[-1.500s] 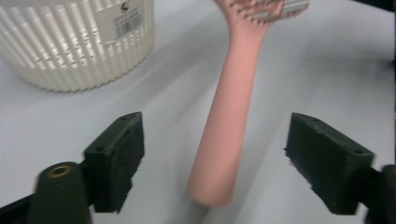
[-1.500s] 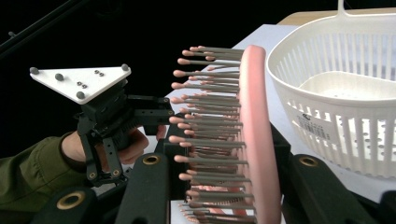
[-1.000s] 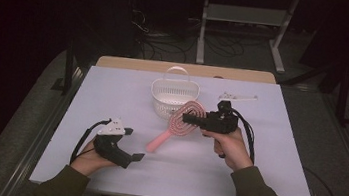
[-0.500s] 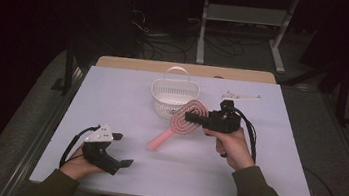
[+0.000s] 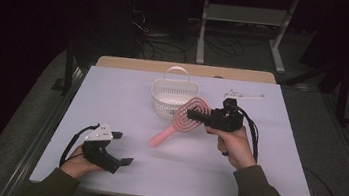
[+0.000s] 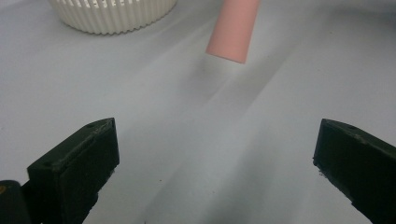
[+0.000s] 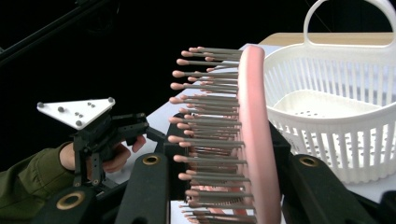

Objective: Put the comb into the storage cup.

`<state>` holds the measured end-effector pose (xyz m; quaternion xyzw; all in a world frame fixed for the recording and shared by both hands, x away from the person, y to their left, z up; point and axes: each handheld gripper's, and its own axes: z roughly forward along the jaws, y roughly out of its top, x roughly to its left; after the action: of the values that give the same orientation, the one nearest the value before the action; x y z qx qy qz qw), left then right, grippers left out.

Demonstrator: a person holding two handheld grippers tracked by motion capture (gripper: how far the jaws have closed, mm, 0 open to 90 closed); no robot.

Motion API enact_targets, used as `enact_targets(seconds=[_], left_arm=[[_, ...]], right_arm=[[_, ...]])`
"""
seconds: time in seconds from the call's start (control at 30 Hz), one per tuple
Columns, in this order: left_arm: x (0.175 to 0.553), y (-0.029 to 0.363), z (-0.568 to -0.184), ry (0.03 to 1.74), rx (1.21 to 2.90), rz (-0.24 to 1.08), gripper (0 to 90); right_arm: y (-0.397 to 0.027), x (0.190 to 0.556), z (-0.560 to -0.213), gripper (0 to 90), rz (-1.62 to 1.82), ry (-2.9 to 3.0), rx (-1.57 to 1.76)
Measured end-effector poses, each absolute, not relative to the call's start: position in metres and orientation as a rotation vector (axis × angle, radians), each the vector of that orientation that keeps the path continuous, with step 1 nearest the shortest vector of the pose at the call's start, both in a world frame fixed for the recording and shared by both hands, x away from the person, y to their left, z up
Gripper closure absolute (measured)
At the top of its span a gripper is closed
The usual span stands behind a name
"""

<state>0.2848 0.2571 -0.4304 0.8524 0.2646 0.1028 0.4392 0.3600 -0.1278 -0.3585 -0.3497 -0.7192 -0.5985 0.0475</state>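
Note:
A pink hairbrush point(image 5: 187, 119) is gripped by its head in my right gripper point(image 5: 196, 115), just in front of the white basket point(image 5: 175, 98). In the right gripper view the jaws are shut on the brush head point(image 7: 254, 135), its bristles pointing left, with the basket point(image 7: 336, 112) right behind. The pink handle point(image 6: 233, 28) slants down and its end hangs a little above the table. My left gripper point(image 5: 122, 148) rests near the front left of the table, apart from the brush. Its jaws point(image 6: 217, 135) stand wide open with nothing between them.
The white table point(image 5: 112, 95) has a wooden strip along its far edge. A thin white item point(image 5: 243, 94) lies at the back right. Beyond the table, cables and a metal stand sit on a dark floor.
My left gripper has drawn back a little toward the table's near left edge. The right gripper and the brush have stayed where they were.

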Motion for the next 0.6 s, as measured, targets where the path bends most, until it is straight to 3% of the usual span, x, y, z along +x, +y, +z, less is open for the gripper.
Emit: enact_targets(seconds=[0.6], left_arm=[[0.284, 0.255, -0.432, 0.662, 2.127, 0.27, 0.1]], right_arm=[[-0.138, 0.368, -0.336, 63.0, -1.889, -2.205, -1.093]])
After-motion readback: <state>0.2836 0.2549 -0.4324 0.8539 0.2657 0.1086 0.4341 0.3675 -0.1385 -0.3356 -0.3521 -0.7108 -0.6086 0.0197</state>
